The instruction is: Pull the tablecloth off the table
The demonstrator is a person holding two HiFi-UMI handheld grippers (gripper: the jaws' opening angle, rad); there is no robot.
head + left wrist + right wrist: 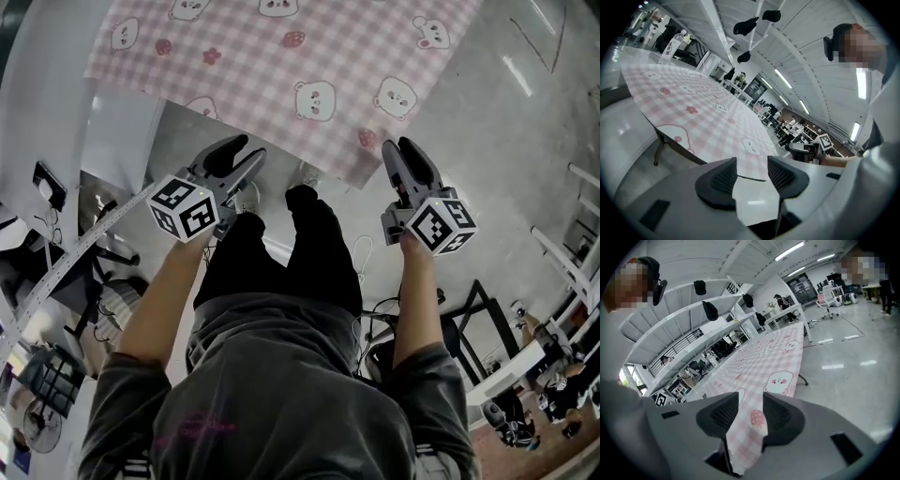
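Observation:
A pink checked tablecloth with bear and strawberry prints covers the table at the top of the head view. My left gripper is at the cloth's near edge. Its jaws stand apart in the left gripper view, with that edge across the gap and pale floor below. My right gripper is at the near right corner. In the right gripper view its jaws are also apart, and the cloth's corner fills the gap between them. The cloth lies flat.
A clear bottle stands at the table's far end. A table leg shows under the cloth. The person's black trouser legs are just before the table. Desks and chairs crowd the left, white frames the right.

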